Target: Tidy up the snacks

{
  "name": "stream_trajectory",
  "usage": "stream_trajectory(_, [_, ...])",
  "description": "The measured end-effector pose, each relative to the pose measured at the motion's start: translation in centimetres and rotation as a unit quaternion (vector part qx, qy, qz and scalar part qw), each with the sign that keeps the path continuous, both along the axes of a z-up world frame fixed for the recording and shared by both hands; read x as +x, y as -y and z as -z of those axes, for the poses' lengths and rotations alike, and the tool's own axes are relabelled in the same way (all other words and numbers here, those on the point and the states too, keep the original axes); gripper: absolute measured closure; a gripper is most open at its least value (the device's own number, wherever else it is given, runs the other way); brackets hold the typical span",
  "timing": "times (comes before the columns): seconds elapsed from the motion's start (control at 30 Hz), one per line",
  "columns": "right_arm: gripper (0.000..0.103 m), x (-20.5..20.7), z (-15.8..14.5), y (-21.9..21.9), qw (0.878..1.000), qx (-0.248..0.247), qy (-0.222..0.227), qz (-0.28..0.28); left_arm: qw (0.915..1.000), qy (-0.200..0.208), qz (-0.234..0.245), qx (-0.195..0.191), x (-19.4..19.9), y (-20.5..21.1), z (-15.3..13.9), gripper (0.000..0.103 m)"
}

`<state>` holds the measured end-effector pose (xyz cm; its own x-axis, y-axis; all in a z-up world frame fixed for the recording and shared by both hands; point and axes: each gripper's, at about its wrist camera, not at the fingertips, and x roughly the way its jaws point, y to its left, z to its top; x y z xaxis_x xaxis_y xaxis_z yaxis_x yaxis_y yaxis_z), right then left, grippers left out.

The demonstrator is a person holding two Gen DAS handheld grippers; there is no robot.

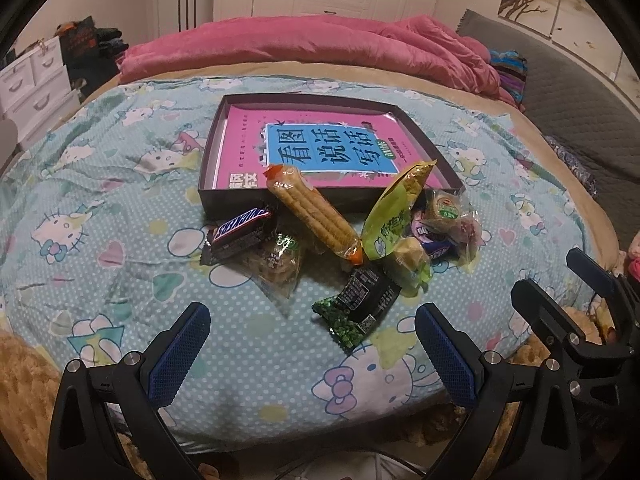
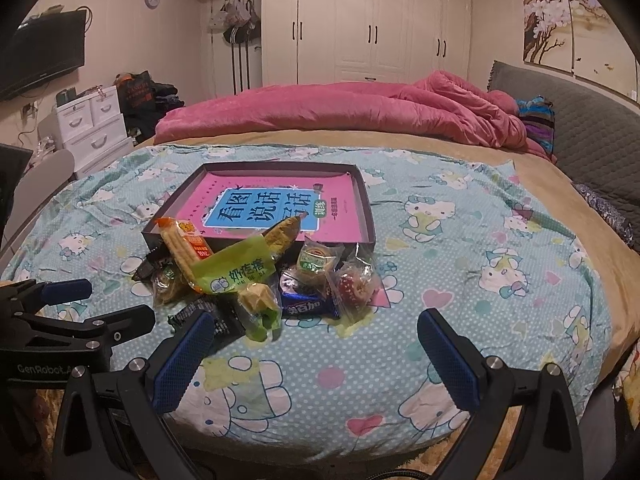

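Note:
A pile of wrapped snacks lies on the patterned bedsheet in front of a shallow dark box (image 1: 209, 168) (image 2: 366, 204) that holds a pink book (image 1: 320, 148) (image 2: 264, 204). The pile has a Snickers bar (image 1: 240, 230), a long biscuit pack (image 1: 312, 212) (image 2: 182, 246), a green bag (image 1: 394, 216) (image 2: 240, 268), a black-green packet (image 1: 360, 304), a clear-wrapped cake (image 1: 276, 264), a blue pack (image 2: 308, 304) and round pastries (image 1: 444, 210) (image 2: 318, 260). My left gripper (image 1: 312, 344) is open just short of the pile. My right gripper (image 2: 316, 352) is open, near the pile's right side.
A crumpled pink quilt (image 1: 320, 44) (image 2: 340, 112) lies across the far half of the bed, with a grey headboard (image 2: 580, 120) on the right. White drawers (image 2: 92, 128) stand at the left. The other gripper shows at each view's edge.

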<state>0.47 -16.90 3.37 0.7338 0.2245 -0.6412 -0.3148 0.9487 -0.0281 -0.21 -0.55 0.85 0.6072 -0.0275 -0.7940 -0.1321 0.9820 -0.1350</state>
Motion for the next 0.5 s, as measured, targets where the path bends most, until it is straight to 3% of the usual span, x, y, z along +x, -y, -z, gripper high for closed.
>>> stream_trajectory(0.5, [0.0, 0.1, -0.06, -0.11, 1.0, 0.004, 0.003, -0.002, 1.0, 0.004, -0.004, 0.0, -0.17, -0.24, -0.11, 0.001])
